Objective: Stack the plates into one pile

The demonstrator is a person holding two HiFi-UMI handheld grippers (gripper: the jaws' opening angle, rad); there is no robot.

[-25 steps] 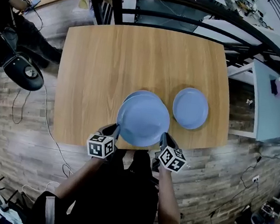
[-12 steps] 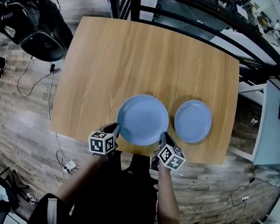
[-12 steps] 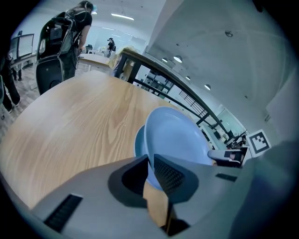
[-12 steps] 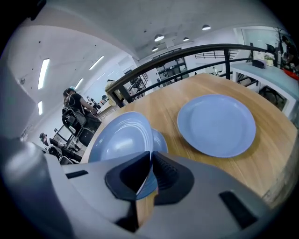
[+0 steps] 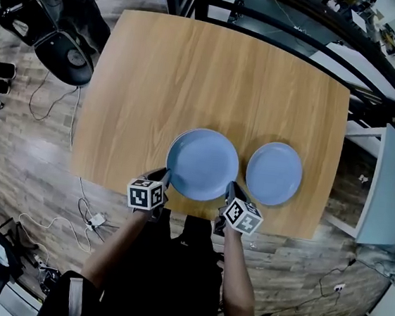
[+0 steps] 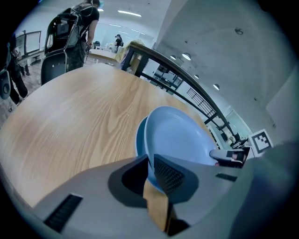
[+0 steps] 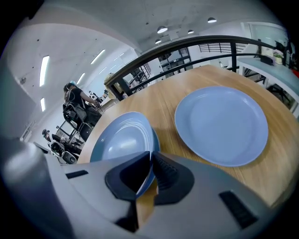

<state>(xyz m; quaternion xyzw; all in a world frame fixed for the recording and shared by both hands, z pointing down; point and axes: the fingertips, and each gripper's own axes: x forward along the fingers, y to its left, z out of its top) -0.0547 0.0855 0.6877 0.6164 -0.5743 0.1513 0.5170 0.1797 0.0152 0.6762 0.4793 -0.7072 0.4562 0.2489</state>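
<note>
A large blue plate [image 5: 202, 164] is held over the near middle of the wooden table [image 5: 157, 78]. My left gripper [image 5: 161, 180] is shut on its left rim and my right gripper [image 5: 230, 191] on its right rim. In the left gripper view the pads [image 6: 167, 173] pinch the plate [image 6: 180, 135], and the rim of a second blue plate [image 6: 139, 140] shows just beneath it. The right gripper view shows its jaws [image 7: 150, 170] closed on the same plate [image 7: 119, 140]. Whether the two plates touch I cannot tell. A smaller blue plate [image 5: 274, 173] lies flat to the right.
The table's near edge [image 5: 198, 214] runs right at my grippers. A black railing [image 5: 305, 17] stands behind the table. A black chair with a bag [image 5: 53, 27] is at the left and a white table [image 5: 389, 190] at the right. Cables lie on the floor.
The held plate has sunk toward the table. It stood offset above the plate under it and now covers it almost fully. Both grips are unchanged.
</note>
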